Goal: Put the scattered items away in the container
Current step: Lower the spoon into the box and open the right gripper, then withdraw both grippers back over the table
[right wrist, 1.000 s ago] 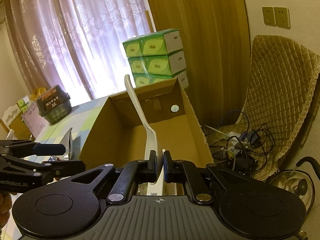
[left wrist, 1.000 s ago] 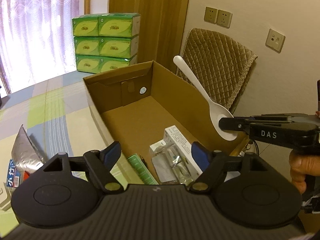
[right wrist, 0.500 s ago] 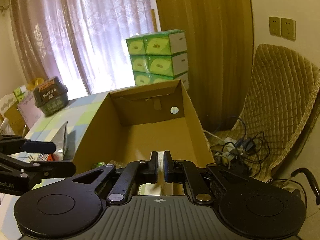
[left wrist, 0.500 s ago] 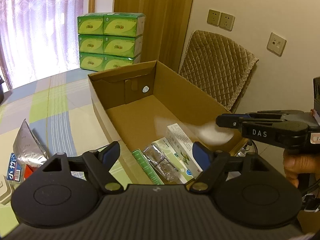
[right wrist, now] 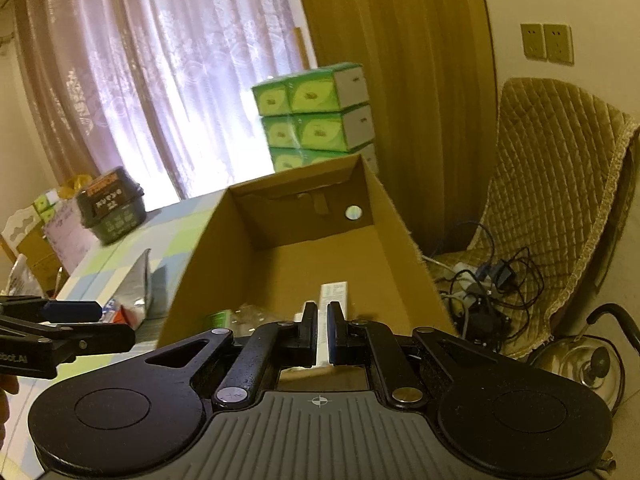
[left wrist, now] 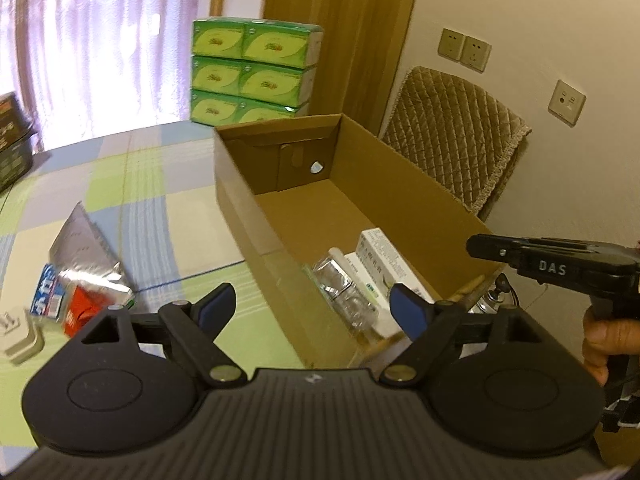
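Observation:
An open cardboard box (left wrist: 404, 204) stands on the checked tablecloth. In its near end lie a white medicine box (left wrist: 380, 258), clear blister packs (left wrist: 346, 296) and a white spoon handle (left wrist: 339, 257). My left gripper (left wrist: 312, 308) is open and empty, straddling the box's near left wall. My right gripper (right wrist: 323, 314) hovers over the near end of the box (right wrist: 304, 248), its fingers nearly together with nothing between them. A silver foil bag (left wrist: 84, 248), a blue-white packet (left wrist: 46, 300), a red box (left wrist: 80, 310) and a white item (left wrist: 20, 340) lie on the cloth left of the box.
Stacked green tissue boxes (left wrist: 252, 72) stand behind the box. A quilted chair (left wrist: 452, 148) holding tangled cables (right wrist: 480, 288) is to the right, and a metal kettle (right wrist: 580, 364) is below it. A dark basket (right wrist: 112, 204) sits on the far table. A hand (left wrist: 600, 340) holds the right gripper.
The right gripper let go of the white spoon, which dropped into the box among the packs. The left gripper shifted slightly left, bringing more of the table items into view.

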A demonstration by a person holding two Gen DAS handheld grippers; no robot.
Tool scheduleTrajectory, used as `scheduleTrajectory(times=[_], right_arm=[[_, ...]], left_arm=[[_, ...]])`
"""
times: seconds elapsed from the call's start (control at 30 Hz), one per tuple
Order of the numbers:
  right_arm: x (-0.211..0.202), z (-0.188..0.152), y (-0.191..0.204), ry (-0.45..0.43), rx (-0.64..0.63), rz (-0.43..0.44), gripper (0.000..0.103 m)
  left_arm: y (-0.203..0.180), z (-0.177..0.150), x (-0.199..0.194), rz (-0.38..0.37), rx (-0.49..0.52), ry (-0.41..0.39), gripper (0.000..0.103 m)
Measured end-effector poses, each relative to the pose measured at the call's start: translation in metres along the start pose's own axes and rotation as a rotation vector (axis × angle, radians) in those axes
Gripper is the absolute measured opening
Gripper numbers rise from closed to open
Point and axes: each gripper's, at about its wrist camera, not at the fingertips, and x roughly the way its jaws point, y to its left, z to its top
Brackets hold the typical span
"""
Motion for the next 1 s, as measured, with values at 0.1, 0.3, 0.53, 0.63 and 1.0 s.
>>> scheduleTrajectory(times=[0.1,0.3,0.53,0.63,1.0], right_arm=[[-0.008,-0.004,0.013,-0.004,-0.007,0.016,0.009],[-0.018,-0.011,0.047,0.007,-0.056,0.057,0.009],[-0.029,-0.021,0.084,0.004,-0.064,0.098,0.009],[-0.032,-0.023,0.101,-0.005,-0.076,0.113,0.103],[0.008,-0.032,0.176,-0.012,-0.212,0.220,0.103]], left_arm=[[0.009,-0.011,-0.012,0.026,-0.019,-0.005,0.086],[0.039,-0.042,-0.043,0.110,-0.069,0.003,0.088],[0.091,-0.091,-0.087,0.222,-0.183,0.029,0.089],[0.112,-0.109,-0.106,0.266,-0.224,0.029,0.089],[0.156,-0.135,-0.151,0.346,-0.317,-0.012,0.089]])
